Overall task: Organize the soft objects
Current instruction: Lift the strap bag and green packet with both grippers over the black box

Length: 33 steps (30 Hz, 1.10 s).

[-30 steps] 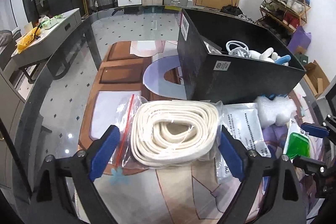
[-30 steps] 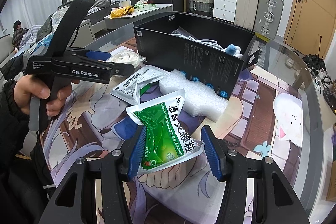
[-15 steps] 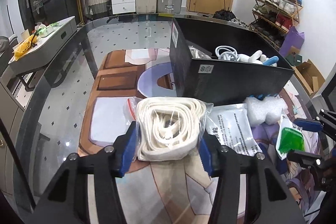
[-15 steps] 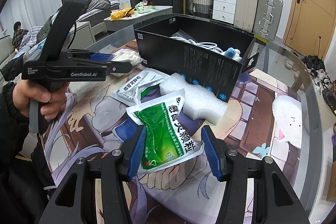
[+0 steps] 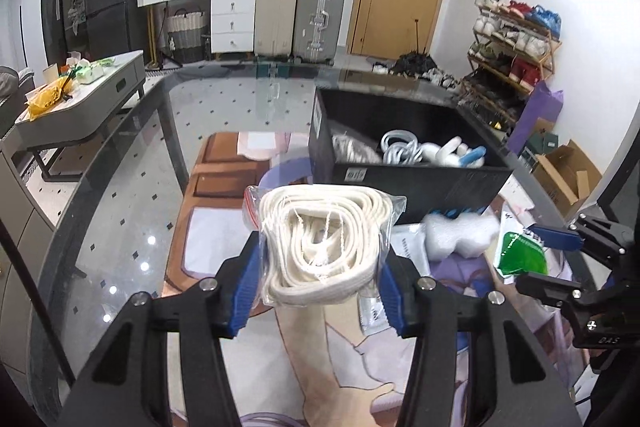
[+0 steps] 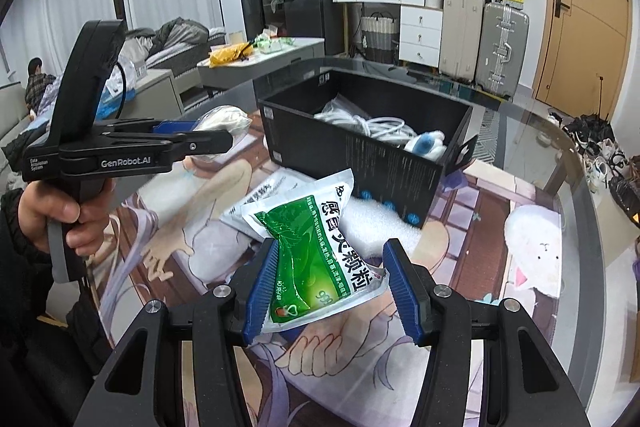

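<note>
Since a second ago: left gripper [image 5: 318,281] clamped shut on the bagged rope [image 5: 320,247], now lifted.
Right gripper [image 6: 328,287]: squeezing green sachet [image 6: 316,247], seemingly airborne.
Next up: probably black box [image 5: 416,183].

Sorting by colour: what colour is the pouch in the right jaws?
Green and white pouch, clearest in the right wrist view.

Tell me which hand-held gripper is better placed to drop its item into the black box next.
Probably the left hand-held gripper: its bag of white rope hangs directly before the black box, while the right one's green packet sits further back.
</note>
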Tool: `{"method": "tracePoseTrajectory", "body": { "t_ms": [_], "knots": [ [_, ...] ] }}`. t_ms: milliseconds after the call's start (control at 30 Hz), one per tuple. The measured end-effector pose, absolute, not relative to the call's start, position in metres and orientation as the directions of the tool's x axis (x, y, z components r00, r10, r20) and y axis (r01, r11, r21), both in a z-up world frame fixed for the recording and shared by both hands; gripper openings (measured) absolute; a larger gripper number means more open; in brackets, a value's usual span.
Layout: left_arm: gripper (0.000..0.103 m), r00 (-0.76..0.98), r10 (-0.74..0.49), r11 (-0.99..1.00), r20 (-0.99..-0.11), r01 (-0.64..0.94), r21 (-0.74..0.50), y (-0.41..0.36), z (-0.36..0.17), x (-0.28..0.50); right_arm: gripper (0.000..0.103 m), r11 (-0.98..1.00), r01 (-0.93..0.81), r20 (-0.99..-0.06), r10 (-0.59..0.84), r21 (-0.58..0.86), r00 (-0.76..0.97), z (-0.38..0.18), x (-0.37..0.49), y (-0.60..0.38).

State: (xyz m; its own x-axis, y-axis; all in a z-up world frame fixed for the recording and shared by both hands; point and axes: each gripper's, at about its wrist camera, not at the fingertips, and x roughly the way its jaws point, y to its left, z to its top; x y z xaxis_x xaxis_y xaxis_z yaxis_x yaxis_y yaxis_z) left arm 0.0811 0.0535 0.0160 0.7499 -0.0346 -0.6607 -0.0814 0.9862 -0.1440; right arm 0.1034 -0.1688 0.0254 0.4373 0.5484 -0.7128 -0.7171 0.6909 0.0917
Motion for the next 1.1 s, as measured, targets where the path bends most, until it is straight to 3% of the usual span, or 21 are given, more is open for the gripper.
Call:
{"method": "tracePoseTrajectory", "body": {
  "t_ms": [467,1100],
  "knots": [
    [0.052,0.795,-0.067,0.986,-0.603,-0.041,-0.163,0.049,0.044,0.085,0.054,0.755,-0.649,-0.636,0.548,0.096,0.543,0.055,0.111,-0.172],
    [0.052,0.812,-0.111,0.984,-0.573,0.01,-0.176,0.043,0.061,0.113,0.054,0.822,-0.564,-0.64,0.472,0.071,0.606,0.078,0.152,-0.158]
  ]
}}
